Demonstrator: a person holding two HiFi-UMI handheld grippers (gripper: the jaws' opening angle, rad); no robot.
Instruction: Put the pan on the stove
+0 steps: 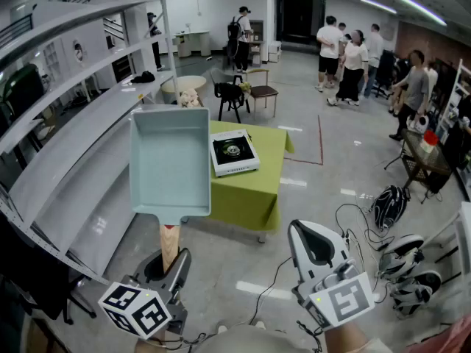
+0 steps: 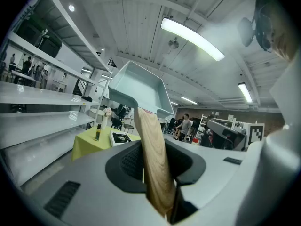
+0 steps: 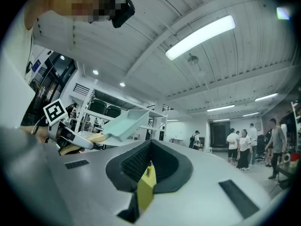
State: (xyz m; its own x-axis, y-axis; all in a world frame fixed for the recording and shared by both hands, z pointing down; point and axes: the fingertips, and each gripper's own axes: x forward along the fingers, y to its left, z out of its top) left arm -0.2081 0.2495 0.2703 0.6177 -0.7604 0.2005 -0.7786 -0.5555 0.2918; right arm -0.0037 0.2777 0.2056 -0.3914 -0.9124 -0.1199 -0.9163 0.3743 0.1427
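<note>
Pan [image 1: 169, 160], pale blue and rectangular, is held raised in the air beside the long white shelving [image 1: 66, 145], well apart from the green-clothed table [image 1: 250, 190]. The stove [image 1: 233, 151] is set on that table, toward its near edge. The pan's wooden handle [image 1: 169, 245] is clamped between the jaws of the left gripper [image 1: 171, 259]. The right gripper [image 1: 315, 243] is kept closed on nothing, off to the pan's right.
</note>
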